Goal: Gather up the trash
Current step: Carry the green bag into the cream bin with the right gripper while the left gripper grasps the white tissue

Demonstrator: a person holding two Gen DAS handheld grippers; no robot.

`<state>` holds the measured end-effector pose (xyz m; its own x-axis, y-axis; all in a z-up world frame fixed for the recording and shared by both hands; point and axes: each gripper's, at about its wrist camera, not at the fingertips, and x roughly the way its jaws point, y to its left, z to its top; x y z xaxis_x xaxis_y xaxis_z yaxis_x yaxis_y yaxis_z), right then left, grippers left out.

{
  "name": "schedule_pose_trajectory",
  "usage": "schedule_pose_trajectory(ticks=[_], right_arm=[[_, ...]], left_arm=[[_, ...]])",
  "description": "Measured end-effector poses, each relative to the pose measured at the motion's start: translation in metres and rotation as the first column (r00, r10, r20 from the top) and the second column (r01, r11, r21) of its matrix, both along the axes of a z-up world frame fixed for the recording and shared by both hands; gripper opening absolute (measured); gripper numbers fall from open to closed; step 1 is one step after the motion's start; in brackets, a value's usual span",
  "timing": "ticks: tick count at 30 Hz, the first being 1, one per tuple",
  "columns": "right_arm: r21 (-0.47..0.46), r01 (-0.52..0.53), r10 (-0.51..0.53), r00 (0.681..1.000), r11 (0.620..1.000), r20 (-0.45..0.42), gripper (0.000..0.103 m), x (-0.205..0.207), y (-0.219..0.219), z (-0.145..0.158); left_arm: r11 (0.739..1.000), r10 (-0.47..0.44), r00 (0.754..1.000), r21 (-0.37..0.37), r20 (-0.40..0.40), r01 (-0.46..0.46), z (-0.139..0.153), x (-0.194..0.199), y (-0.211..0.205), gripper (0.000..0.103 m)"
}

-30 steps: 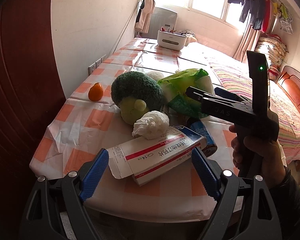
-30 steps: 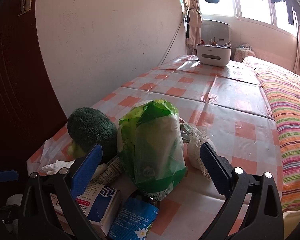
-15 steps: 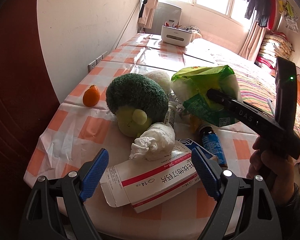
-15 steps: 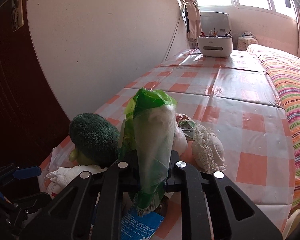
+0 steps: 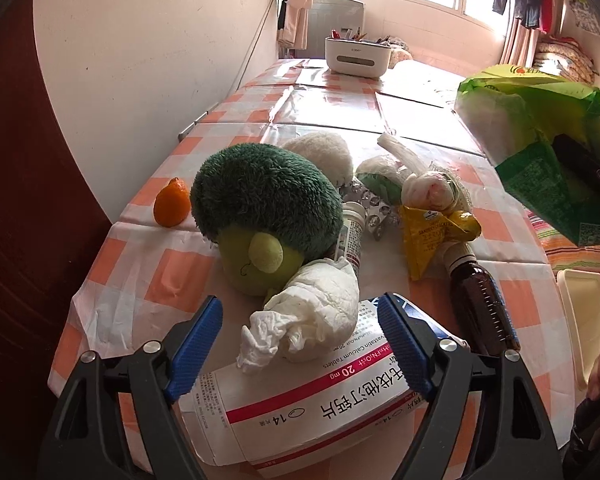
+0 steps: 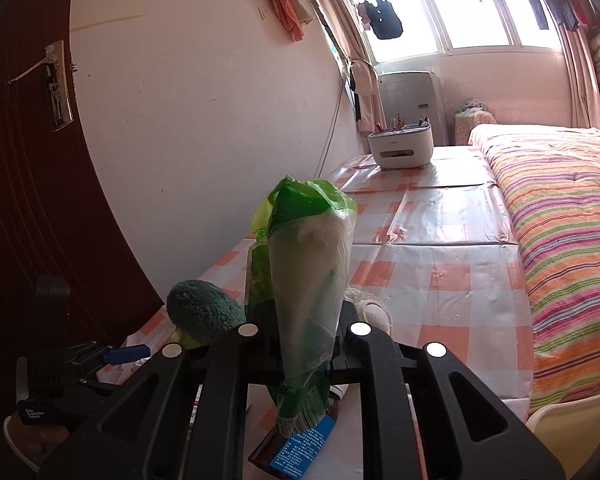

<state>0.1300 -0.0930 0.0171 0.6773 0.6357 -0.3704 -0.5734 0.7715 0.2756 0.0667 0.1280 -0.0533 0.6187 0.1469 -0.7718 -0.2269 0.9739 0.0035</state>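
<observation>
So the right gripper (image 6: 304, 364) is clamped on the green plastic bag (image 6: 308, 264), held up clear of the broccoli plush (image 5: 266, 196). Left gripper (image 5: 300, 344) has just been closing, nothing pinched yet, straddling the crumpled tissue (image 5: 312, 312) right in front of that plush. Tissue looks light and squishy, so I'd pinch the fat middle.

The left wrist camera looks steeply down, close over the cluttered near end of the bench (image 5: 112, 256). The right wrist camera faces nearly level along it. Both share the plush broccoli (image 5: 266, 204) (image 6: 202, 312), probably the organiser box (image 5: 358, 56) (image 6: 400, 146) too.
</observation>
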Motion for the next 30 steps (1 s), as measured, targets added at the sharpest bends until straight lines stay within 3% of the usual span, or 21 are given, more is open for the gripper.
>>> schedule_pose_trajectory(ticks=[2, 5, 17, 24, 30], right_arm=[[0.001, 0.010, -0.010, 1.000, 1.000, 0.010, 0.013, -0.005, -0.008, 0.003], [0.000, 0.031, -0.031, 0.999, 1.000, 0.019, 0.013, -0.009, -0.020, 0.004], [0.014, 0.121, -0.122, 0.992, 0.993, 0.026, 0.013, -0.021, -0.064, 0.005], [0.001, 0.170, -0.170, 0.985, 0.986, 0.017, 0.013, -0.025, -0.083, 0.002], [-0.010, 0.217, -0.216, 0.976, 0.976, 0.024, 0.013, -0.029, -0.101, -0.002]], left_arm=[[1.000, -0.006, 1.000, -0.023, -0.030, 0.005, -0.007, 0.004, 0.002, 0.034], [0.999, -0.001, 0.999, -0.034, -0.034, 0.000, -0.013, 0.005, 0.003, 0.028], [0.999, -0.032, 0.995, 0.028, 0.099, 0.029, 0.013, -0.008, -0.021, 0.024], [0.992, -0.126, 0.981, 0.005, 0.151, 0.127, 0.028, -0.009, -0.055, 0.024], [0.973, -0.222, 0.954, -0.022, 0.201, 0.231, 0.035, 0.001, -0.091, 0.024]])
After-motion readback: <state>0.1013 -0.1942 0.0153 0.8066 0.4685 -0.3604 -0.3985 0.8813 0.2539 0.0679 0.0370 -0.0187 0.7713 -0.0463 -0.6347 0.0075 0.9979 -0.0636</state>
